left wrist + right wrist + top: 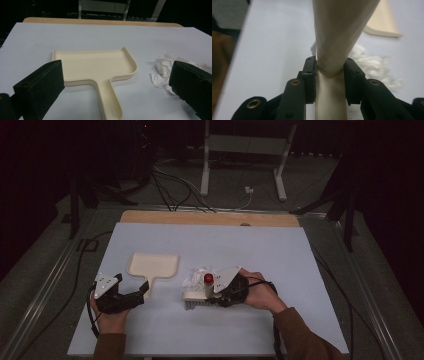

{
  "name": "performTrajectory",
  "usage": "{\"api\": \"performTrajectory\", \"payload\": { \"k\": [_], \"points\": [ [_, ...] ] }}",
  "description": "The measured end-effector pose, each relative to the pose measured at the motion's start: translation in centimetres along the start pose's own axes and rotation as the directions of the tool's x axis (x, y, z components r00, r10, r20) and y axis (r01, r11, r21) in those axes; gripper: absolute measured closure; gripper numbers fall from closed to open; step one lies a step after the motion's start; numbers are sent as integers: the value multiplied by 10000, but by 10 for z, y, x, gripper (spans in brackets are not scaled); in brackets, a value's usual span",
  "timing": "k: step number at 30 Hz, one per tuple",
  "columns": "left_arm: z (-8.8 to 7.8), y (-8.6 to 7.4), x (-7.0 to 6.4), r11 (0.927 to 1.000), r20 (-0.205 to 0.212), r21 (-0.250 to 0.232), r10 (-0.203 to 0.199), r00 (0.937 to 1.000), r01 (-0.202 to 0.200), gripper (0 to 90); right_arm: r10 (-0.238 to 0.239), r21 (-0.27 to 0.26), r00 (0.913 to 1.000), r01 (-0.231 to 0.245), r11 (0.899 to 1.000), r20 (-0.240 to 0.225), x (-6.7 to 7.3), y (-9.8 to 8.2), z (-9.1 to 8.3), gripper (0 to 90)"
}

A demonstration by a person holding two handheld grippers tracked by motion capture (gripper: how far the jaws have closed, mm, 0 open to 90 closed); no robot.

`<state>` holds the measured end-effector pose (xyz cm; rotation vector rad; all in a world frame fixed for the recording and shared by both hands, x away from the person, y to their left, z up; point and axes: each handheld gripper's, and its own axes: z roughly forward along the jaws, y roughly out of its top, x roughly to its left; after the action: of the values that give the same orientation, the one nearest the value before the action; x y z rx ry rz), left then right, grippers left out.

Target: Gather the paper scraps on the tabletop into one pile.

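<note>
The cream plastic hand brush (196, 296) lies a little below and right of centre in the high view, its pale bristle block resting on the table just under a crumpled white paper tissue (199, 274). Its handle (329, 100) rises up the middle of the right gripper view, and the right gripper (329, 75) is clamped on it, both black pads pressed flat to the handle's sides where it narrows. That grip looks chosen so the bristles can be dragged sideways through the tissue. A small red-capped part (208, 279) sits on top of this gripper.

Left of the brush, slightly above it in the high view, is the cream plastic dustpan (152, 265), flat on the table with its tray toward the far edge and its handle pointing back at the person. In the left gripper view the left gripper (117, 85) has its jaws wide apart, one on each side of the dustpan's handle (110, 102) and touching nothing; it seems poised to close and steady the pan.

The tissue is near the pan's right rim, with bare pale blue tabletop (260, 250) between them. There is open surface toward the upper part of the frame, up to the wooden strip (210, 218) at the far edge. The near edge lies close below both hands, so pulling back leaves less room.
</note>
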<state>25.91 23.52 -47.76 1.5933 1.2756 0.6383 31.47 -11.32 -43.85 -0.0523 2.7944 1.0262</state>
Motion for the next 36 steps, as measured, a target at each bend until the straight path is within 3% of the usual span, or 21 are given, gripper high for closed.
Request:
{"api": "performTrajectory", "payload": {
  "k": [4, 7, 13, 19, 21, 25, 29, 32, 36],
  "points": [
    [-1, 0, 1, 10000, -7, -10, -16, 10000, 16, 6, -393, -109, 9980, 398, 9991, 491, -6, 0, 2, 673],
    [-1, 0, 1, 10000, -10, -24, -1, 10000, 1, 6, -330, -127, 9973, 339, 9993, 660, -8, -1, 3, 673],
    [0, 0, 1, 10000, -1, 0, -6, 10000, 6, 6, -97, -715, 9995, 117, 9974, 290, -4, 1, -11, 673],
    [0, 0, -1, 10000, 3, 13, 18, 10000, -18, 6, -91, -1035, 9990, 136, 9945, 439, 0, 3, -25, 673],
    [0, 0, 0, 10000, 7, 12, -1, 10000, 1, 6, 26, -1148, 9997, 2, 9934, 240, 1, 2, -27, 673],
    [0, 0, 0, 10000, 16, 15, 10, 10000, -10, 6, 110, -1194, 9977, -190, 9927, -675, 5, -2, -23, 673],
    [0, 0, 0, 10000, 17, 18, 18, 10000, -18, 6, -17, -551, 9936, -46, 9985, -1130, 9, -7, -11, 673],
    [0, 0, 0, 10000, 14, 15, 9, 10000, -9, 6, -54, -306, 9952, 24, 9995, -975, 5, -8, -6, 673],
    [0, 0, 0, 10000, 20, 15, 6, 10000, -6, 6, -343, -35, 9994, 343, 9994, 24, -1, -4, -3, 674]
  ]
}}
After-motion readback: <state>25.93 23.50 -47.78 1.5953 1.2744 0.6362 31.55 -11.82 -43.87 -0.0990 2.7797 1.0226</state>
